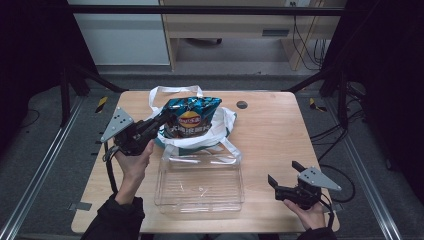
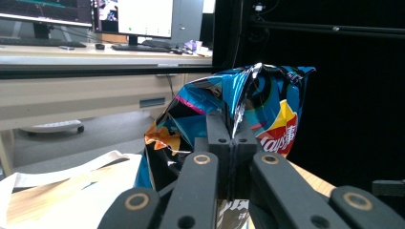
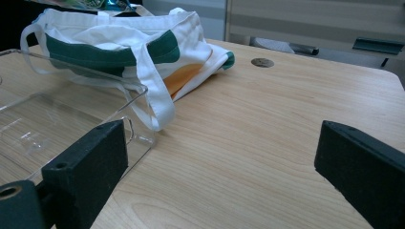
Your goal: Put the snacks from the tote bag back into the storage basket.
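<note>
My left tongs point(image 1: 161, 118) pinch the crimped side edge of a blue chip bag point(image 1: 192, 117), pressed together on the foil, as the left gripper view shows the seam clamped between the two black pads. The bag stands upright above a white tote bag point(image 1: 224, 125) with green trim, which lies toward the far side of the wooden tabletop point(image 1: 275, 130). A clear plastic tray point(image 1: 200, 187) sits just in front of the tote, one white strap draped over its far rim. My right tongs point(image 1: 284, 173) hang spread wide and hold nothing, low over the tabletop near its right front corner, well apart from the tray.
</note>
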`<state>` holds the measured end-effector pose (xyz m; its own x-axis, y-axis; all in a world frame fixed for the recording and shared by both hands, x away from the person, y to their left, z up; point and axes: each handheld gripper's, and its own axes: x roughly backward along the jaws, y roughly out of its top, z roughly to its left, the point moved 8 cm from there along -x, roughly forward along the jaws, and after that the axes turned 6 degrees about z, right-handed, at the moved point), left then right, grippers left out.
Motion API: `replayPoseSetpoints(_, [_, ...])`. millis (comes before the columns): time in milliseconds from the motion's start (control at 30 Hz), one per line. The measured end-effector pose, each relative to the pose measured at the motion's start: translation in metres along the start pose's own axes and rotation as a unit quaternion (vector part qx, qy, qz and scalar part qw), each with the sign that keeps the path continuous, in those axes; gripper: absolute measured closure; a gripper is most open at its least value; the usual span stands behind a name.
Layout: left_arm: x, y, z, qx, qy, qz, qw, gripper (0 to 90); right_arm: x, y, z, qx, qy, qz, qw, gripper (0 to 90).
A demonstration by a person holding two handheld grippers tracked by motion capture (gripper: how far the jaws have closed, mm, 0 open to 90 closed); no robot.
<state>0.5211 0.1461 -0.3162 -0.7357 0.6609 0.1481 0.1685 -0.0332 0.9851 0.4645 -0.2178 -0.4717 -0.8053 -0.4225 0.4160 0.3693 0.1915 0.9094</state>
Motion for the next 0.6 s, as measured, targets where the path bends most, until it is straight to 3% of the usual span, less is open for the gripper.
replayPoseSetpoints(233, [0.008,0.003,-0.017,-0.007,-0.015,-0.005,0.9999,90.0,0.001,0.000,0.000,0.000,0.000,-0.002,1.0000,4.3])
replayPoseSetpoints(600, [0.021,-0.003,-0.035,-0.006,-0.028,0.011,0.9995,90.0,0.002,0.000,0.000,0.004,-0.001,-0.003,1.0000,4.3])
